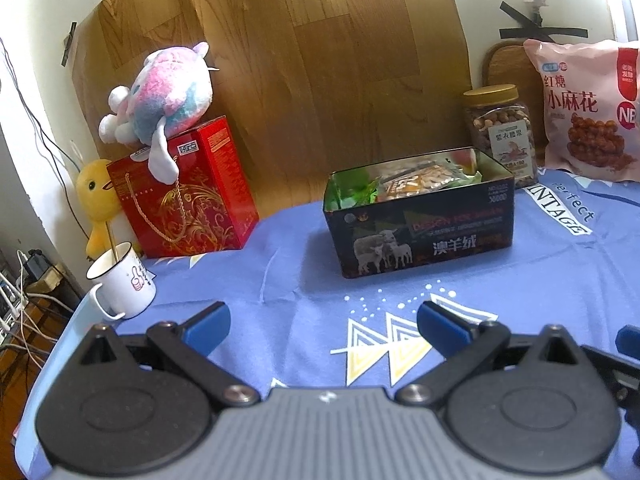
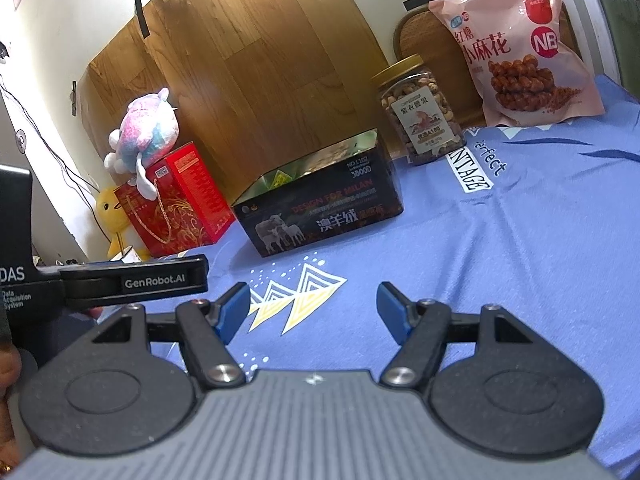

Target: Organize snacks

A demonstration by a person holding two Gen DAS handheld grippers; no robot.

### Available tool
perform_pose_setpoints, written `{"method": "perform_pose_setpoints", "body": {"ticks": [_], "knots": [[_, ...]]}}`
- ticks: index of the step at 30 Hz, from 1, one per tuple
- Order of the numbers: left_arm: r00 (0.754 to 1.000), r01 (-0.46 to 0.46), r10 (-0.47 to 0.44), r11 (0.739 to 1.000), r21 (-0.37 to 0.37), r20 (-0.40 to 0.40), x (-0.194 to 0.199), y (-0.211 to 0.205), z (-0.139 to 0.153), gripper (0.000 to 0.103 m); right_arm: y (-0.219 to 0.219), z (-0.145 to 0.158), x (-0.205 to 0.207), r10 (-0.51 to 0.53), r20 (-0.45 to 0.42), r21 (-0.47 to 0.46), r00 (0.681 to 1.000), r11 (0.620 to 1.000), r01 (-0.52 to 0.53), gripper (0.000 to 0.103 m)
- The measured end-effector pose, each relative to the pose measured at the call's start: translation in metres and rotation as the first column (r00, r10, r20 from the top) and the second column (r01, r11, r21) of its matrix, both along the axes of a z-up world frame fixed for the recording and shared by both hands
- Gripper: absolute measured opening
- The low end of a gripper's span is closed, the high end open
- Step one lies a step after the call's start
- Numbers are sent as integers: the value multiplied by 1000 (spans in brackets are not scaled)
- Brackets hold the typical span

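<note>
- Both claws are empty right now: the left gripper (image 1: pixel 323 320) has its blue pads spread wide with nothing between them, and the right gripper (image 2: pixel 313 307) is splayed the same way, both low over the blue cloth (image 1: pixel 280 264).
- Straight ahead of the left claw sits the dark tin (image 1: pixel 424 232), lid off, with snack packets (image 1: pixel 416 180) already inside. From the right claw it's ahead and a bit left.
- Behind the tin, off to the right, there's the nut jar (image 2: pixel 420 112) with a gold lid, standing upright, and further right the pink bag (image 2: pixel 520 48) leaning on the wall.
- Way off left: red gift box (image 1: pixel 188 196) with a plush toy (image 1: pixel 168 92) on top, plus a white mug (image 1: pixel 120 280). Not snacks, so I'd ignore those.
- My guess: this is between picks, or near the end, since no loose packets show on the cloth.
- Next move probably means reaching past the tin for the jar. It's closer to the right claw, and needs a wide grip around its body.
</note>
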State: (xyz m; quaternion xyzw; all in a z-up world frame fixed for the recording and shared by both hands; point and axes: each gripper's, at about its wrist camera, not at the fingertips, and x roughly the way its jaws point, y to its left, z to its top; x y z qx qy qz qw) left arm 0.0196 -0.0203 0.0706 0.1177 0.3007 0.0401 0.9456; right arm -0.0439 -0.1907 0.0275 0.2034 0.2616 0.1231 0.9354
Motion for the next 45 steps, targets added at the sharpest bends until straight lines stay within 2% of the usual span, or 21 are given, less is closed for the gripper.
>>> {"method": "perform_pose_setpoints", "body": {"ticks": [26, 45], "knots": [[999, 16, -17, 999, 30, 35, -10, -5, 7, 103, 1, 1, -1, 2, 3, 8, 1000, 1000, -2, 72], [999, 31, -32, 999, -24, -36, -6, -1, 4, 103, 4, 4, -1, 8, 6, 6, 1000, 1000, -8, 72]]}}
